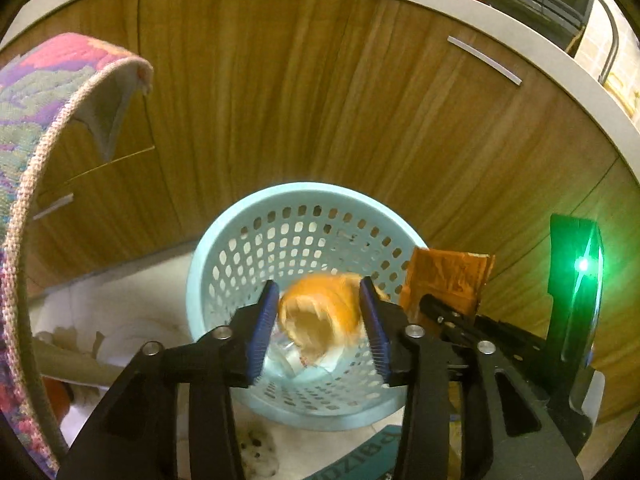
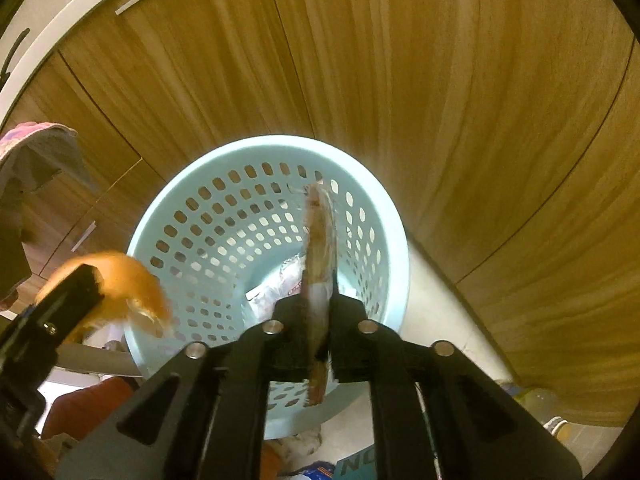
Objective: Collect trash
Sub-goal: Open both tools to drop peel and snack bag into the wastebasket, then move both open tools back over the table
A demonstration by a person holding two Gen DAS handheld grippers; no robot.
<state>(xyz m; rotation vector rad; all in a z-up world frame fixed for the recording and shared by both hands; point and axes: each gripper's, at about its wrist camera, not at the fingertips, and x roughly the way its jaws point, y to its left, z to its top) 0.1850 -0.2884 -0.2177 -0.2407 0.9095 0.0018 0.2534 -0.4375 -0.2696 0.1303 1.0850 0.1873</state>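
Two pieces of trash held over a pale blue perforated basket (image 1: 224, 248) standing on the floor against wooden cabinet doors (image 1: 304, 92). Left claw (image 1: 325, 328) spread around an orange peel (image 1: 320, 312), blurred, seemingly loose between the blue pads (image 1: 262, 332) rather than pinched, so probably mid-drop; cannot tell for certain whether contact remains. From the right wrist view, same peel (image 2: 120, 276) at about 9 o'clock of the basket (image 2: 384, 216), beside the rim. Right claw (image 2: 318, 320) clenched on a brown wrapper (image 2: 318, 236) seen edge-on, standing upright above the basket mouth; from the left wrist view, that wrapper (image 1: 444, 280) at about 3 o'clock of the rim. Crumpled white and clear scraps (image 1: 304, 364) already at the basket bottom. Likely handling: peel light, curled, springy and a little slick, best taken across its thick curved wall, not by a ragged edge. Wrapper very light, thin, crinkly and floppy, apt to flutter sideways on release; best gripped near its lower edge. Patterned cloth (image 1: 28, 128) at 9 o'clock, well apart.
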